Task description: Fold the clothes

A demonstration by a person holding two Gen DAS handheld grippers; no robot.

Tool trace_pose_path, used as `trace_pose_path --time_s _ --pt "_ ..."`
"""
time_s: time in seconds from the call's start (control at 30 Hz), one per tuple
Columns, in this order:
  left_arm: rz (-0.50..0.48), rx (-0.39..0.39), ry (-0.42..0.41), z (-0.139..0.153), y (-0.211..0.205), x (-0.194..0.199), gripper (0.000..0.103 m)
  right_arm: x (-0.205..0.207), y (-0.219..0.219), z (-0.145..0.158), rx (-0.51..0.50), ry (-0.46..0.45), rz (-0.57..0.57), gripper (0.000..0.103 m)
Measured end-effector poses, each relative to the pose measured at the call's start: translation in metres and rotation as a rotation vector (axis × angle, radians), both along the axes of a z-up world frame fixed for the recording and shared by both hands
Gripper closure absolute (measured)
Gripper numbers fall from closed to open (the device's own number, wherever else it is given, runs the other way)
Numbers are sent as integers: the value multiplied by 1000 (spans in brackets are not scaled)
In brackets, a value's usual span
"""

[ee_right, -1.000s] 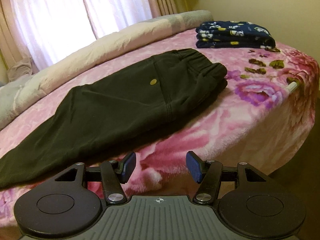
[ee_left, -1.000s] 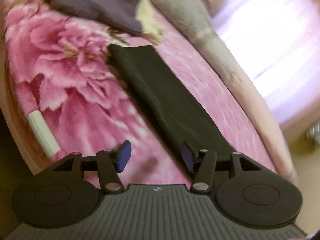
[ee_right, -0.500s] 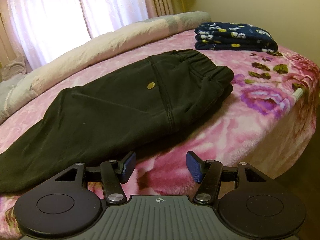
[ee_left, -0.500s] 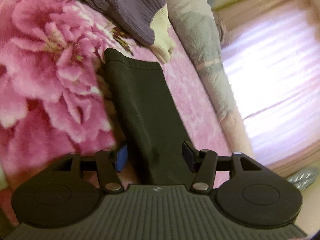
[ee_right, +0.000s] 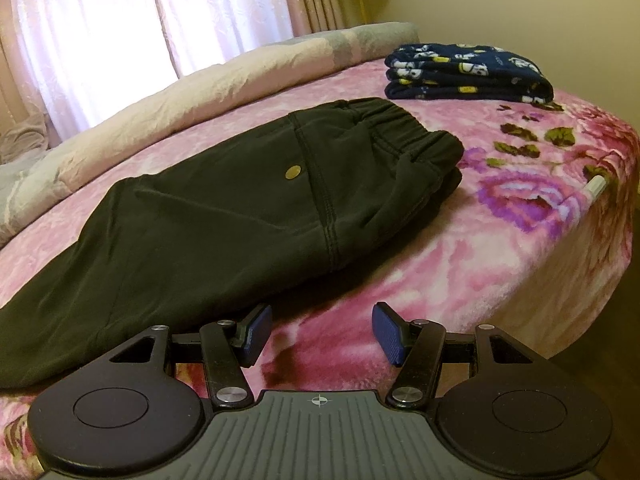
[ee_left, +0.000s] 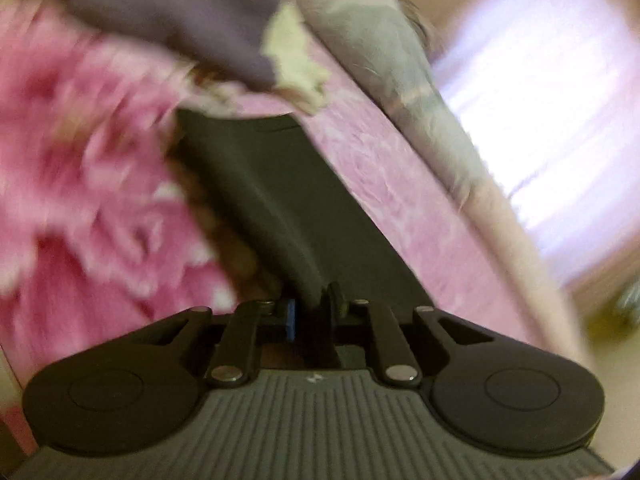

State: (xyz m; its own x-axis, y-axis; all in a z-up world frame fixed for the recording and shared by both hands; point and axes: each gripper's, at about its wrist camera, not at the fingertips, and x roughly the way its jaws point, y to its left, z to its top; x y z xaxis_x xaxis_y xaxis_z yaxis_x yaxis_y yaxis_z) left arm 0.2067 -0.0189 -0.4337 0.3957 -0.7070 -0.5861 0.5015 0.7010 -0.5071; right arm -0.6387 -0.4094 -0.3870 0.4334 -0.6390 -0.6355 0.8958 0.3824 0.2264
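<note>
The dark trousers (ee_right: 248, 216) lie flat on the bed (ee_right: 500, 248). The left hand-held gripper (ee_left: 310, 314), in a blurred view, seems pinching the trouser leg; the right hand-held gripper (ee_right: 322, 334) is spread above the blanket.

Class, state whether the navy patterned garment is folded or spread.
Folded: the navy patterned garment sits as a compact layered stack on the blanket.

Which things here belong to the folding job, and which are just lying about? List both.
In the job:
- dark trousers
- left gripper, jaws shut on the trouser leg
- right gripper, jaws open

Lying about:
- folded navy pyjamas
- purple garment
- rolled quilt
- pink floral blanket
</note>
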Motion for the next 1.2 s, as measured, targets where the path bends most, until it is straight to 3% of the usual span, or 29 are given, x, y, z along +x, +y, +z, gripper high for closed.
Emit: trace_pose_path --time_s 0.03,0.13,0.27,0.37,0.47,0.5,0.6,0.7,0.8,0.93,1.07,1.2 --pt "-37 51 -81 11 -9 -7 94 -2 0 1 -2 -2 -5 44" --pt "-156 89 -340 50 -32 -45 95 -7 -2 3 -7 -14 -26 44" --pt "-389 63 -711 92 -55 -125 95 -15 -4 8 -22 -34 -49 44" --pt "-629 67 -999 93 -68 -206 94 -18 -5 13 -38 -49 -60 44" --pt "-918 147 -1161 55 -82 -275 84 -19 -6 17 -49 -67 -71 44" --pt "-1012 188 -1187 37 -87 -295 77 -19 -6 18 -50 -72 -73 44" --pt "-1185 317 -1252 -16 -88 -329 80 -16 -7 20 -44 -89 -62 44" --pt "-1150 291 -1278 -19 -76 -327 79 -13 -6 24 -46 -146 -20 44" --pt "-1131 240 -1193 1 -65 -309 79 -4 -10 26 2 -269 44 44" --pt "-1073 201 -1097 24 -49 -284 79 19 -24 19 209 -553 151 44" --pt "-991 196 -987 42 -41 -258 79 57 -41 4 475 -629 182 44" --pt "-887 213 -980 46 -27 -238 74 87 -48 -12 691 -629 152 44"
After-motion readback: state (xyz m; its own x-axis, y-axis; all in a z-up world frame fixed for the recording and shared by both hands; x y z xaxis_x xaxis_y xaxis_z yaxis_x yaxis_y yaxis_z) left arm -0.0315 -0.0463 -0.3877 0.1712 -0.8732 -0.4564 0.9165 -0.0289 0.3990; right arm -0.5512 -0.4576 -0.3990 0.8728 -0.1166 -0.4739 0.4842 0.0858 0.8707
